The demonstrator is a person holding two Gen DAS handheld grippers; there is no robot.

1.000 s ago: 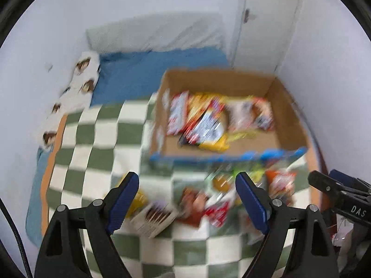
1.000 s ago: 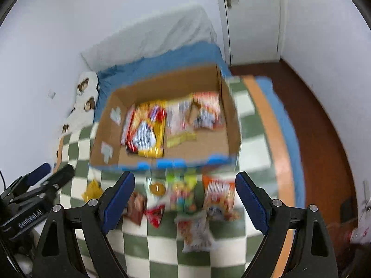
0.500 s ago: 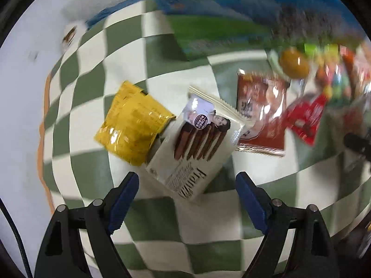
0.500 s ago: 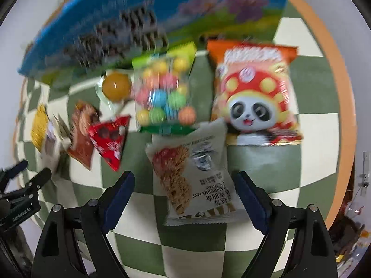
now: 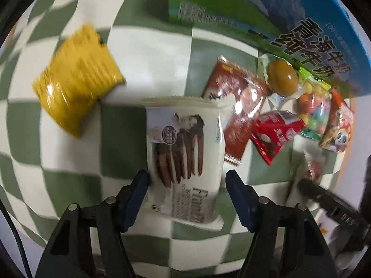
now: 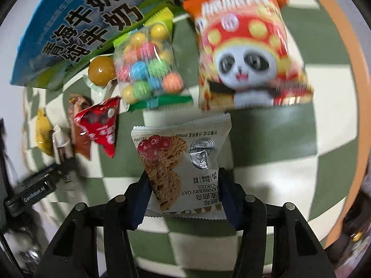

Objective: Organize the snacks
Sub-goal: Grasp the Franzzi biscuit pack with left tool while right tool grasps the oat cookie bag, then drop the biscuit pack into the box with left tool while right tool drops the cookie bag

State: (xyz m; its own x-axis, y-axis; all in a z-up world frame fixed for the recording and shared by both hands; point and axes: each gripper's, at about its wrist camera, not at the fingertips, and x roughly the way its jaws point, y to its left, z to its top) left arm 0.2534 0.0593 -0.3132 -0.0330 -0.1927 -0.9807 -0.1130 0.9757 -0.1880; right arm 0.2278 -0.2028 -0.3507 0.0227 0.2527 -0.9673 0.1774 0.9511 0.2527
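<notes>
Box (image 5: 289,16) cropped, far packets (image 5: 315,169) blurred

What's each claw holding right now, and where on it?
Right claw pinches the cranberry oat cookie pack by its near end. Left claw straddles the chocolate stick pack; grip unclear.

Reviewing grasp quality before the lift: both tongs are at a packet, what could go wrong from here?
1. Left tongs straddle the white biscuit-stick packet; only one pad seems to touch, so closing may shove it sideways.
2. That packet overlaps the brown packet, which could get dragged.
3. Right tongs pinch the cranberry oat cookie packet near its end; it may swing or slip.
</notes>
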